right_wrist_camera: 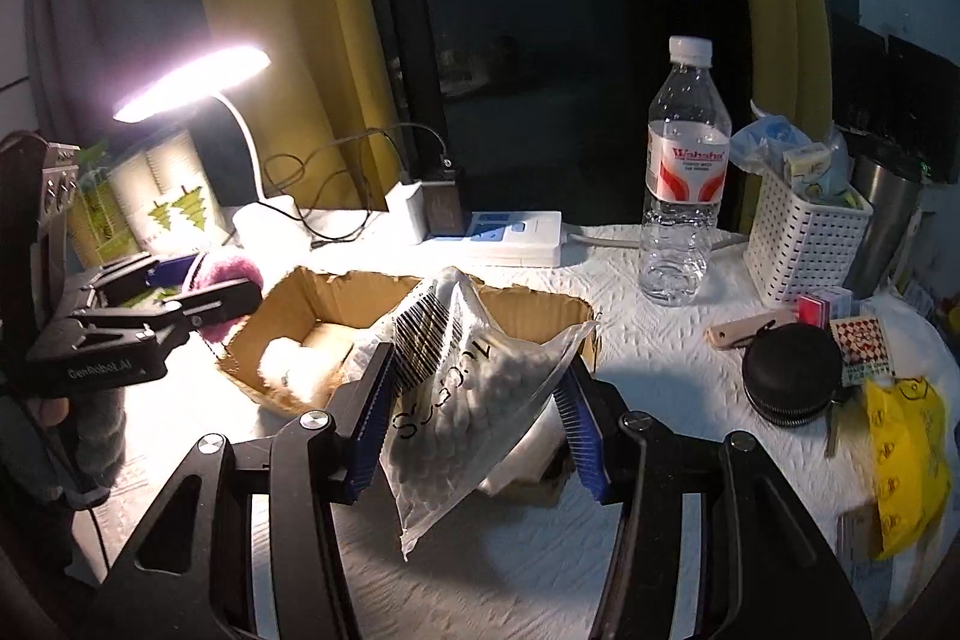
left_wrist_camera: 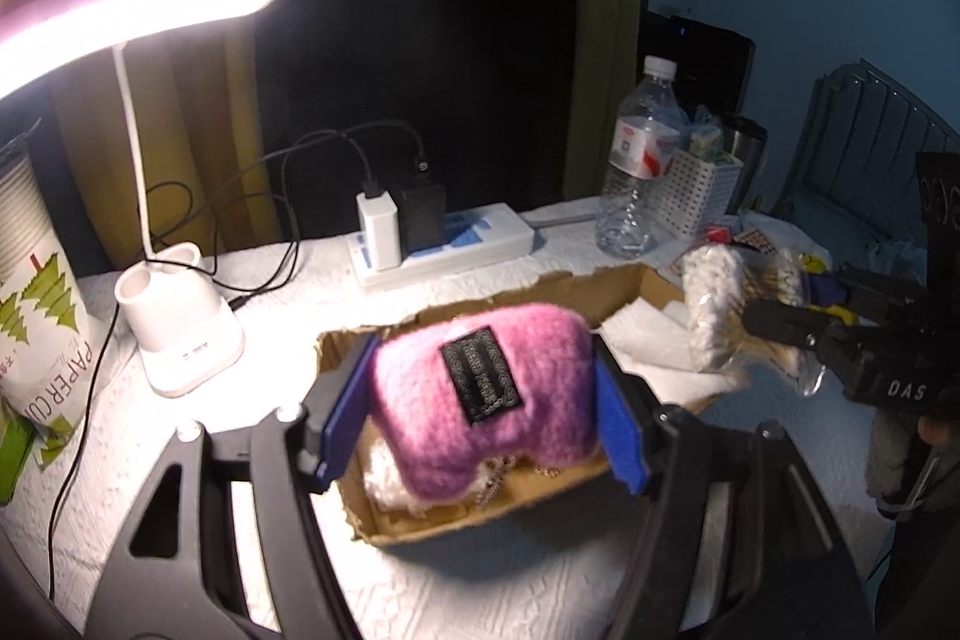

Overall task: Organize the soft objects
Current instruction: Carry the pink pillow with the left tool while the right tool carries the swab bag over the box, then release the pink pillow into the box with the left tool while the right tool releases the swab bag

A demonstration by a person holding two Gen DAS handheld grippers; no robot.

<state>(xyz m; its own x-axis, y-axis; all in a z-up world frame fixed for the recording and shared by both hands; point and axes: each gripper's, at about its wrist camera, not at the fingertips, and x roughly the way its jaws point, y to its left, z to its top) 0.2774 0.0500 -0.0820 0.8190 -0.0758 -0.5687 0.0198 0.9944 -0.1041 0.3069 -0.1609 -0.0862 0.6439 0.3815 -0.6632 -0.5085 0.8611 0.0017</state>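
Note:
My left gripper (left_wrist_camera: 480, 418) is shut on a pink plush pouch (left_wrist_camera: 480, 394) with a black patch and holds it just above the open cardboard box (left_wrist_camera: 480, 520). A white fluffy item (left_wrist_camera: 390, 478) lies in the box beneath it. My right gripper (right_wrist_camera: 474, 424) is shut on a clear bag of cotton swabs (right_wrist_camera: 474, 394) over the box's near right part (right_wrist_camera: 360, 280). In the left wrist view the right gripper (left_wrist_camera: 780, 322) and the bag (left_wrist_camera: 720, 310) hang at the box's right end. In the right wrist view the left gripper (right_wrist_camera: 198, 292) holds the pouch (right_wrist_camera: 225, 274) at the box's left.
A lit desk lamp (left_wrist_camera: 180, 328), a power strip with chargers (left_wrist_camera: 444, 244), a water bottle (right_wrist_camera: 684, 196), a white basket (right_wrist_camera: 804, 244), a paper cup pack (left_wrist_camera: 36, 292), a black round case (right_wrist_camera: 792, 376) and a yellow bag (right_wrist_camera: 906, 460) stand around the box on the white cloth.

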